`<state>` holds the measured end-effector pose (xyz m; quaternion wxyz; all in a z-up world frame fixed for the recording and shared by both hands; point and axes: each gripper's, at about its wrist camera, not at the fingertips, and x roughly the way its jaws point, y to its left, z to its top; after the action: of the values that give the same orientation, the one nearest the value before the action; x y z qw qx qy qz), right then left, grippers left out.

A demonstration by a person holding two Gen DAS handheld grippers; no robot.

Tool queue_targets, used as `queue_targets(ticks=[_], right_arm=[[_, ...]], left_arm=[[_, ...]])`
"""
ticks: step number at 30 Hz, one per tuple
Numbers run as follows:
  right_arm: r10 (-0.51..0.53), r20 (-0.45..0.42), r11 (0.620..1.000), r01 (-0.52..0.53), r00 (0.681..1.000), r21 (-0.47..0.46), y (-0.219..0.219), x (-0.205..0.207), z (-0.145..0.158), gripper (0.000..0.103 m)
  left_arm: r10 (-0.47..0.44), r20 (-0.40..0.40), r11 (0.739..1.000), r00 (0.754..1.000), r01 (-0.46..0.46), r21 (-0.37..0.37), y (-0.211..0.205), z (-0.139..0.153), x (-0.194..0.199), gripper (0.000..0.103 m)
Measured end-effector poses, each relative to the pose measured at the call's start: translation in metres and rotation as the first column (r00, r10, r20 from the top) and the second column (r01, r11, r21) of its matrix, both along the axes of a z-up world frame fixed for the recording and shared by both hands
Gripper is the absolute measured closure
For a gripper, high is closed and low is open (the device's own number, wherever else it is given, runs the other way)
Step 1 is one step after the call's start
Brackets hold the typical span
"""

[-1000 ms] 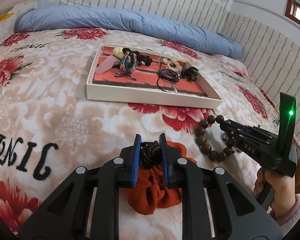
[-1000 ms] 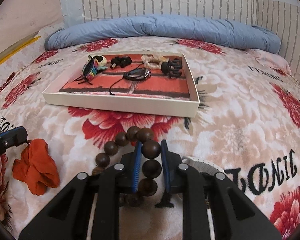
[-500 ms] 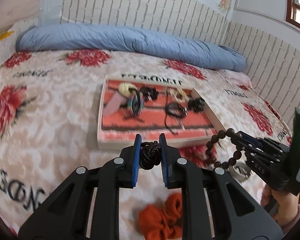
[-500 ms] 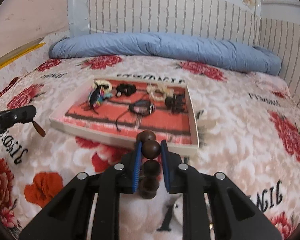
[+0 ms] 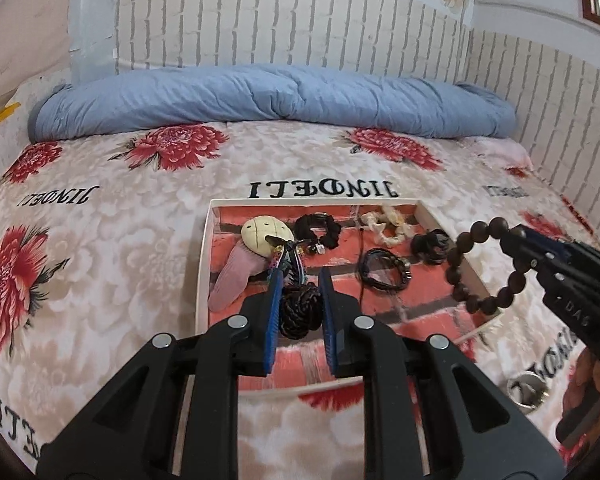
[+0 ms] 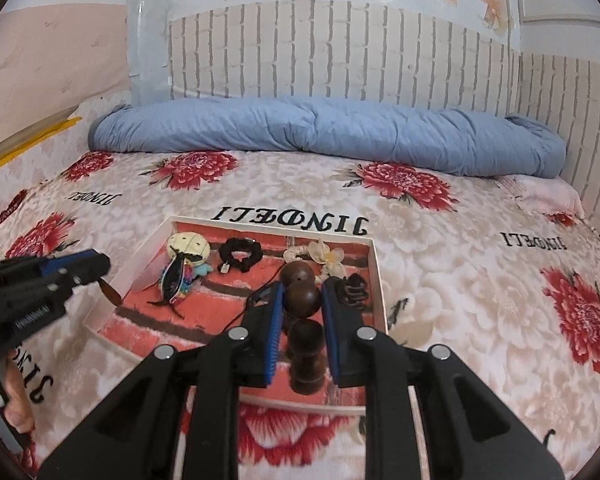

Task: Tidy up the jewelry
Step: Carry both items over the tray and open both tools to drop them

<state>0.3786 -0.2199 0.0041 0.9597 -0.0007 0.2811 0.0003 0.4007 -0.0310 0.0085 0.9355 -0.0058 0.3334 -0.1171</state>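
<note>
Presently | left gripper (image 5: 300, 300): clamped on dark braided band (image 5: 300, 310), above tray (image 5: 204, 264) | right gripper (image 6: 302, 300): clamped on wooden bead bracelet (image 6: 302, 296), hanging above tray's right edge

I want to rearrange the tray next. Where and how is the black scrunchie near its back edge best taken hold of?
Probably pinch one side of the black scrunchie's ring, coming down from above. It lies flat in the tray as an open loop, so one finger can drop into its hole and the other outside. Its near side sits close to the colourful clip.
</note>
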Motion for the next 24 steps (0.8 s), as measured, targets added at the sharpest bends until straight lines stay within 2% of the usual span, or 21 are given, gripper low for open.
queue_targets(ticks=[8, 11, 17, 24], right_arm=[[-0.044, -0.059, 0.999, 0.045, 0.997, 0.016, -0.015, 0.03, -0.044, 0.083], [-0.071, -0.069, 0.997, 0.071, 0.995, -0.001, -0.02, 0.037, -0.057, 0.083], [-0.111, -0.104, 0.993, 0.113, 0.988, 0.018, -0.03, 0.052, -0.08, 0.083], [-0.1, -0.158, 0.995, 0.096, 0.982, -0.035, -0.016, 0.07, -0.098, 0.083]], left_arm=[[0.04, -0.075, 0.998, 0.996, -0.036, 0.057, -0.009, -0.048, 0.043, 0.086], [0.072, -0.067, 0.993, 0.995, -0.065, 0.1, -0.009, -0.061, 0.054, 0.086], [0.097, -0.073, 0.988, 0.993, -0.088, 0.127, -0.005, -0.076, 0.071, 0.086], [0.111, -0.038, 0.978, 0.993, -0.103, 0.183, -0.013, -0.08, 0.076, 0.086]])
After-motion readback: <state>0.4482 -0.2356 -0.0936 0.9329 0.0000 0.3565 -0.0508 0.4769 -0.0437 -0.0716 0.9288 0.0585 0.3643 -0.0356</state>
